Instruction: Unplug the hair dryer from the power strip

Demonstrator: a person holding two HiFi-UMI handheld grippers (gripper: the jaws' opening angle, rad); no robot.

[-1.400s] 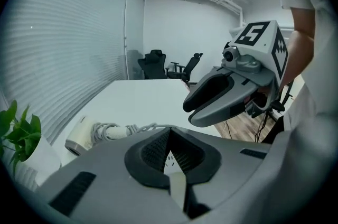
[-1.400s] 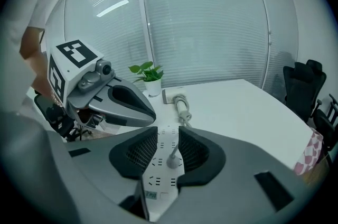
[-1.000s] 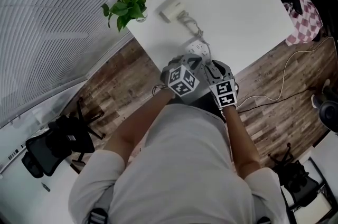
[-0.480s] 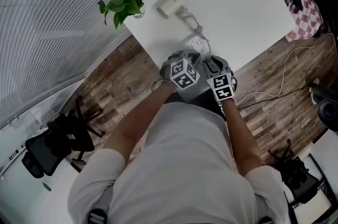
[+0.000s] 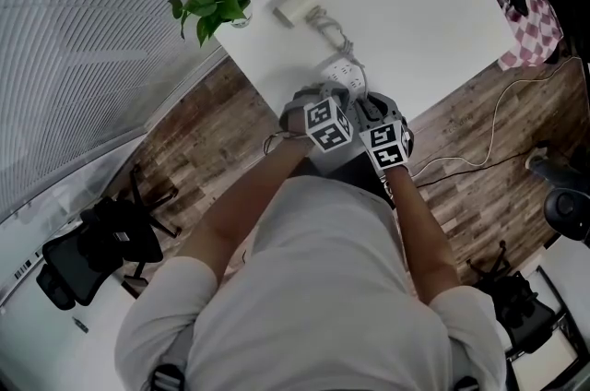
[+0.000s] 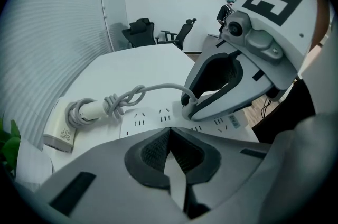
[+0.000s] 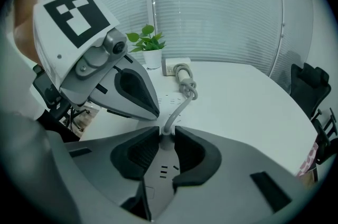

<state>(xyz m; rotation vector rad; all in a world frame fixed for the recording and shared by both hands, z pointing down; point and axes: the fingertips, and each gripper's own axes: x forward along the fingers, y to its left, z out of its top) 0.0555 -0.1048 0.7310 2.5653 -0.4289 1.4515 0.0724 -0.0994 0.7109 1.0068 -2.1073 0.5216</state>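
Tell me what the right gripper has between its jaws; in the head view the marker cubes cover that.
Observer: The plug, seated in the power strip. The right gripper's jaws have just been closing, pads now against the plug's sides.
Operator: And the other one?
Observer: The left gripper's jaws are together with nothing between, tips over the power strip.
Operator: Anything tangled?
Observer: The cord is knotted close to the hair dryer.
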